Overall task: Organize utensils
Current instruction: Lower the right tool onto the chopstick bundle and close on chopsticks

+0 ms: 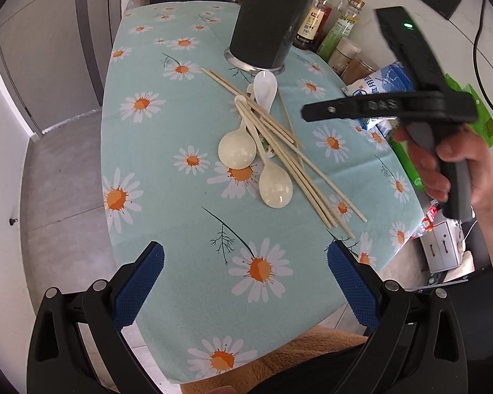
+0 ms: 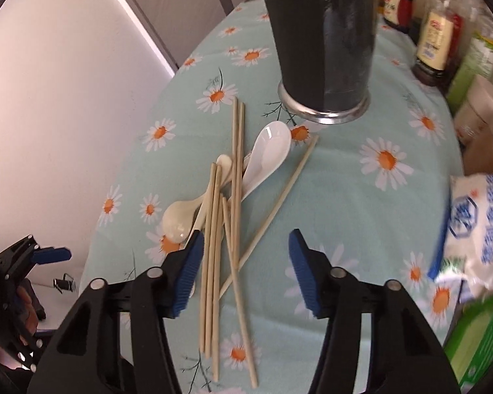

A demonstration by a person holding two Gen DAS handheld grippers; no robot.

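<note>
— Where's the open room?
— Bare daisy cloth [image 1: 167, 216] from 6 to 9 o'clock of the pile; bottles [image 1: 315, 23] crowd the 1 o'clock edge.
— The utensils?
— Three spoons [image 1: 236, 149] and perhaps seven chopsticks [image 2: 213, 262], mid-table, at 6 o'clock of the black holder [image 1: 266, 23].
— Grippers?
— Left gripper [image 1: 246, 282] wide, empty. Right gripper [image 2: 243, 272] half-open over the chopsticks, gripping nothing.

A grey door [image 1: 92, 32] and grey floor [image 1: 65, 180] flank the daisy-print table [image 1: 167, 229].
</note>
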